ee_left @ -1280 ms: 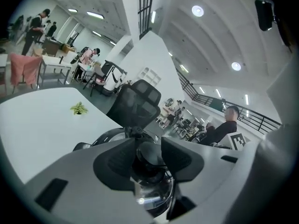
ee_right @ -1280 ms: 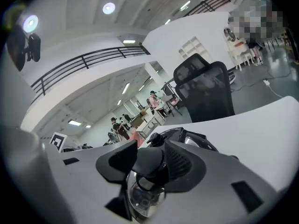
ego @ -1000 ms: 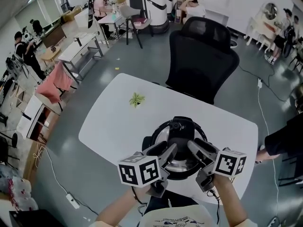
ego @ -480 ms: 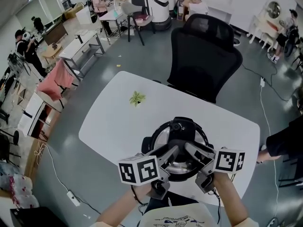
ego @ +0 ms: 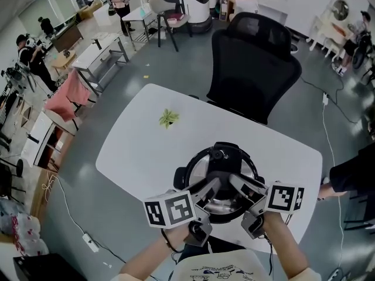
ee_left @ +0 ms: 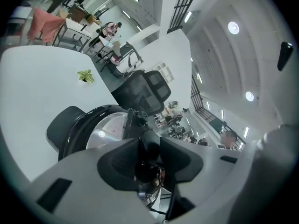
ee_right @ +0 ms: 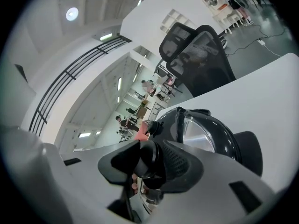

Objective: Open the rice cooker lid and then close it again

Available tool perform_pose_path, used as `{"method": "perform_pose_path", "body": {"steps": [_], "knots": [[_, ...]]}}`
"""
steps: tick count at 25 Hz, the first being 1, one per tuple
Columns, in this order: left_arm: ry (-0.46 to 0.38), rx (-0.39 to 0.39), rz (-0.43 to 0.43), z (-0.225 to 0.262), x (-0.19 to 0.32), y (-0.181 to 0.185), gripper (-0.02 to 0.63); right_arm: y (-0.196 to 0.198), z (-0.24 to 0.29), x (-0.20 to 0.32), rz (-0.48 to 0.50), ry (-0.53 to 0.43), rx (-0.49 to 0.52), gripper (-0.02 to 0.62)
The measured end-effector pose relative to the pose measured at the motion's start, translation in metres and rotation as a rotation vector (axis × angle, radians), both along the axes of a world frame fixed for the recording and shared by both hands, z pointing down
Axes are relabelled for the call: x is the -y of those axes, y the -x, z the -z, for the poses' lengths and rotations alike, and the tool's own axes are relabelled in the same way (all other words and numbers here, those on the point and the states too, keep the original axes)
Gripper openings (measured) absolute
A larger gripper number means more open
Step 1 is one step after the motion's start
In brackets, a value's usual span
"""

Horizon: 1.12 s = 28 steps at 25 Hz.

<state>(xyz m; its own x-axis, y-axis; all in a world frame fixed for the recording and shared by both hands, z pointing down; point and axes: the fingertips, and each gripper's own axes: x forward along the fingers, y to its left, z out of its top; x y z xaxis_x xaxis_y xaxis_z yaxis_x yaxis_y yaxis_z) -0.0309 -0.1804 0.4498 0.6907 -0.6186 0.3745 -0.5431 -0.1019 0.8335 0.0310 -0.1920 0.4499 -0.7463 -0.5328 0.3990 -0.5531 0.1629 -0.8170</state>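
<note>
Jaws just narrowed, left hand-held gripper (ego: 213,189), right hand-held gripper (ego: 235,186), both clamping rice cooker lid knob (ee_right: 148,162)

rice cooker (ego: 218,167): one
grippers: two (left gripper (ego: 210,191), right gripper (ego: 240,189))
office chair (ego: 253,63): one
white table (ego: 137,151): one
green sprig (ego: 168,119): one

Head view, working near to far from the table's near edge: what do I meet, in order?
Rice cooker → green leafy sprig → black office chair beyond the table's far edge.
</note>
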Motion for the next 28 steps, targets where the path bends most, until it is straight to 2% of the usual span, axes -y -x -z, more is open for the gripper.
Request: {"method": "perform_pose_path", "body": {"steps": [6, 10, 13, 21, 25, 28], "knots": [[0.005, -0.002, -0.009, -0.002, -0.001, 0.000, 0.152, -0.012, -0.009, -0.003, -0.029, 0.028, -0.074, 0.155], [0.008, 0.006, -0.030, -0.002, -0.001, 0.000, 0.152, 0.000, -0.001, -0.002, -0.034, 0.004, 0.024, 0.153], [0.006, 0.018, -0.062, -0.002, 0.000, 0.000, 0.152, 0.001, -0.001, -0.003, -0.063, 0.002, 0.039, 0.153], [0.003, 0.041, -0.156, -0.004, 0.003, 0.000, 0.153, -0.006, -0.007, -0.005, -0.148, 0.006, -0.024, 0.153], [-0.020, 0.067, -0.218, -0.006, 0.009, -0.001, 0.156, 0.000, -0.006, -0.005, -0.204, 0.004, 0.046, 0.150], [-0.024, 0.081, -0.271, -0.005, 0.012, -0.004, 0.160, -0.009, -0.009, -0.007, -0.251, 0.011, -0.011, 0.150]]}}
